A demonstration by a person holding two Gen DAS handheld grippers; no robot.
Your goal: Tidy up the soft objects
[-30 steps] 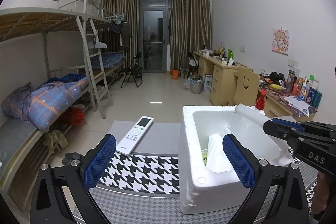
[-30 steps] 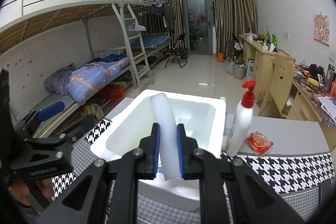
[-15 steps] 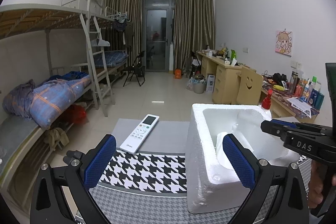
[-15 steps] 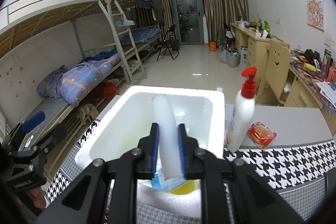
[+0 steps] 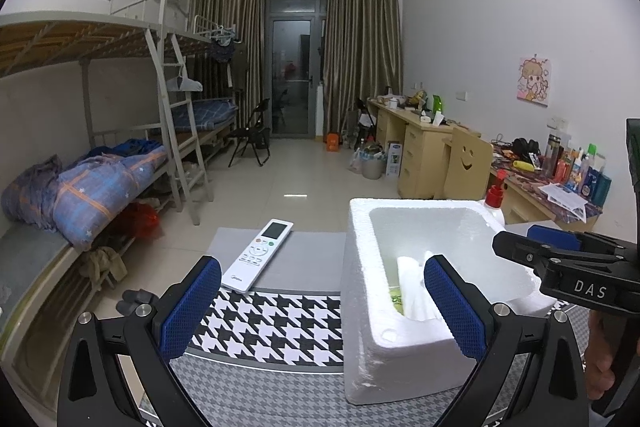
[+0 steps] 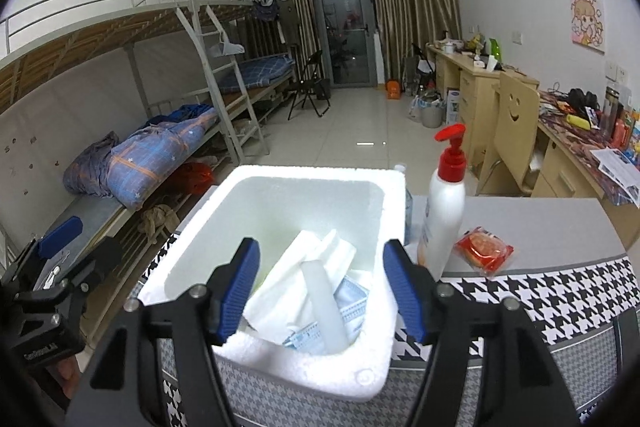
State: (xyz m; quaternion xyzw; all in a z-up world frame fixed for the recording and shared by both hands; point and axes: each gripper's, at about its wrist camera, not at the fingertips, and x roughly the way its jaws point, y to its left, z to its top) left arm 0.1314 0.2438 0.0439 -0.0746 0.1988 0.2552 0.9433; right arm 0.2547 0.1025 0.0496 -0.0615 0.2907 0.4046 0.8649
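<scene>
I have the right gripper spread wide above the foam box, touching nothing. Between its blue pads, the white foam strip leans inside the box on folded tissues and a face mask. My left gripper also gapes, empty, beside the box.

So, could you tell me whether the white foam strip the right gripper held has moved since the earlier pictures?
Yes. The white foam strip has dropped into the white foam box, and the right gripper is open.
</scene>
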